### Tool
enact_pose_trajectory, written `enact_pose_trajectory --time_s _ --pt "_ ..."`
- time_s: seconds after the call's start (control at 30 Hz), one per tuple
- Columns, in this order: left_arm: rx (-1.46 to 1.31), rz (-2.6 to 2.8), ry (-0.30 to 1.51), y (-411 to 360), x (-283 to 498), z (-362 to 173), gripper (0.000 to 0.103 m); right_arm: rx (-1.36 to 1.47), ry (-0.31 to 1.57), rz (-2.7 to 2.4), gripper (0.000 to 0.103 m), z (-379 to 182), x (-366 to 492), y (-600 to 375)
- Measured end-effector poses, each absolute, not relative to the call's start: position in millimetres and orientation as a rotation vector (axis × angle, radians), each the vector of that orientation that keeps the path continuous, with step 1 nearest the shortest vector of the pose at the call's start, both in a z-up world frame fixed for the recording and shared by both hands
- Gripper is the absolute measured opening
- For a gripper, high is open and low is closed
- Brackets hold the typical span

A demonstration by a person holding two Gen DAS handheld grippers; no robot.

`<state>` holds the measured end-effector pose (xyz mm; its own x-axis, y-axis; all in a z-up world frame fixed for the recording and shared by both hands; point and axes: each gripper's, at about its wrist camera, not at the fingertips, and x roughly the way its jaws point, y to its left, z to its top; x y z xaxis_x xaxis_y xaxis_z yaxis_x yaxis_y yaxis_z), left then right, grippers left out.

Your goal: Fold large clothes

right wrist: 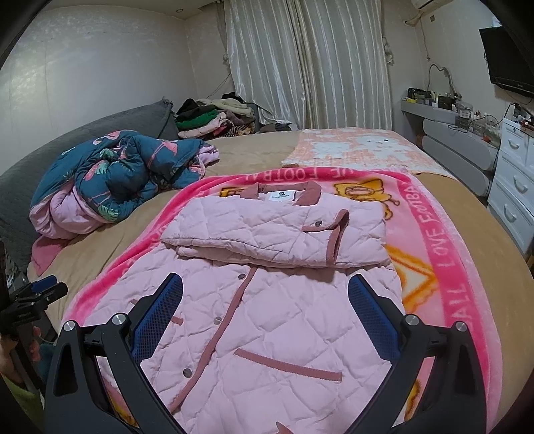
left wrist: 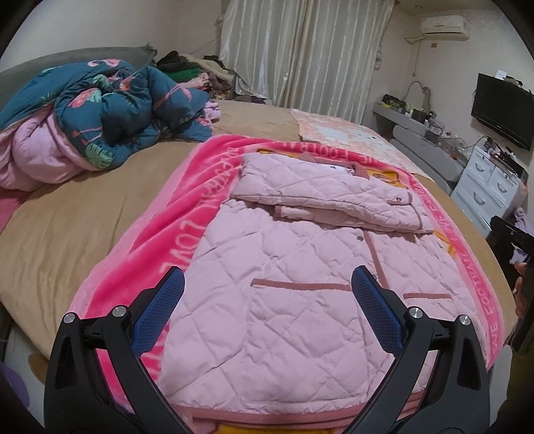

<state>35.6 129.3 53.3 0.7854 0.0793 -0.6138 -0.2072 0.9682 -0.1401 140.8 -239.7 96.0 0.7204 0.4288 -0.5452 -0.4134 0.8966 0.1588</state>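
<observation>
Currently: left gripper (left wrist: 267,290) fingers spread, grasping nothing; right gripper (right wrist: 265,297) same | pink quilted jacket (left wrist: 283,317) flat on pink blanket (left wrist: 147,240), sleeves folded across chest at 12 o'clock | teal duvet (right wrist: 110,173) at 10 o'clock

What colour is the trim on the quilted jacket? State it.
Dusty rose, darker than the pale pink jacket; clearest in the right wrist view.

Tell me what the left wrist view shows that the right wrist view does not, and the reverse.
Only the left wrist view shows the whole air conditioner, high on the wall. Only the right wrist view shows the jacket's white neck label and the left gripper at its left edge. Both share the pink quilted jacket, its top part folded down, on the pink blanket, plus the teal duvet.
</observation>
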Motion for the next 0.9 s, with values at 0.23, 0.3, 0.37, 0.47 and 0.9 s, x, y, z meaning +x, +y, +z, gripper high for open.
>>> enact_pose_trajectory --time_s 0.23,0.3,0.37,0.47,0.9 --pt "-0.24 0.19 0.68 147.4 27.5 41.3 0.094 0.027 0.624 0.462 0.099 89.0 136.0 -246.0" --pt "-0.26 0.202 0.688 155.6 24.5 37.5 0.094 0.03 0.633 0.457 0.099 85.6 135.7 -248.2" --pt "-0.274 0.221 0.698 163.8 21.9 32.5 0.094 0.029 0.635 0.456 0.099 83.7 135.4 -249.9" --pt "-0.297 0.243 0.715 175.4 20.3 24.6 0.094 0.026 0.651 0.455 0.099 78.9 136.8 -250.1" --pt "-0.316 0.273 0.864 198.7 31.7 -19.9 0.094 0.008 0.729 0.45 0.099 47.6 141.3 -248.4"
